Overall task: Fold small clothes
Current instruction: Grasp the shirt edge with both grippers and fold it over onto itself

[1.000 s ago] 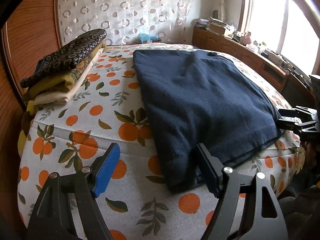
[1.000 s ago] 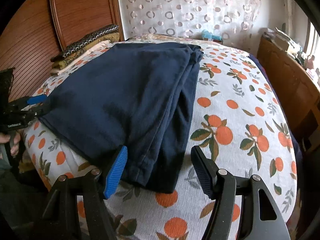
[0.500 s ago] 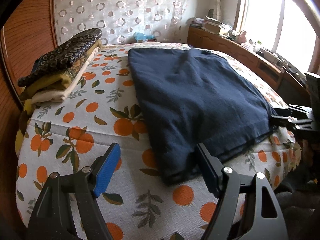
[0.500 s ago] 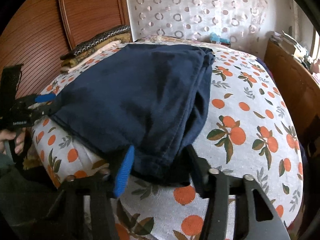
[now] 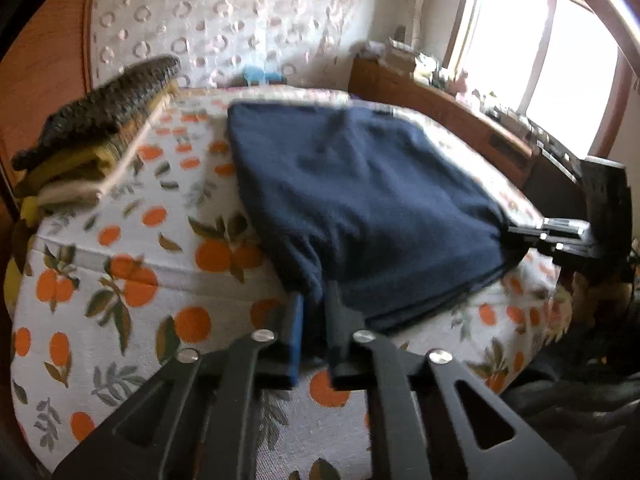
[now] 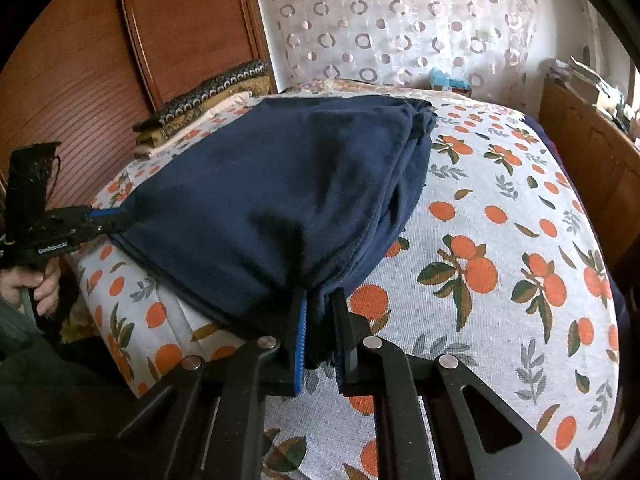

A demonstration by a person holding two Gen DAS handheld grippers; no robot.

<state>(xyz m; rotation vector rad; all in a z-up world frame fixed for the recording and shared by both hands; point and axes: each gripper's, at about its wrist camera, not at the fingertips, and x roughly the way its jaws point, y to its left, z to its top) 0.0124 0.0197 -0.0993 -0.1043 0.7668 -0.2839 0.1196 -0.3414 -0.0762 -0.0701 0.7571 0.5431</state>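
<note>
**Both tongs bite the near corners of the navy garment**

The bed (image 6: 500, 208), in its orange-print sheet, stretches away ahead of both tongs. Spread across it, reaching from the tong tips toward the far curtain, lies the navy garment (image 5: 360, 200), already doubled over. Beyond the left tongs and off to their left sits a stack of folded clothes (image 5: 92, 148) against the wooden headboard.

The change is at the near edge. The left tongs (image 5: 316, 312) have just been closing, and their jaws now pinch the garment's near left corner. The right tongs (image 6: 320, 320) have likewise just been closing and clamp the near right corner, cloth bunched between the pads. A moment ago both stood wide open around the hem.

With both corners secured, I judge the next fold is ready: lifting the near edge and carrying it toward the far edge.
</note>
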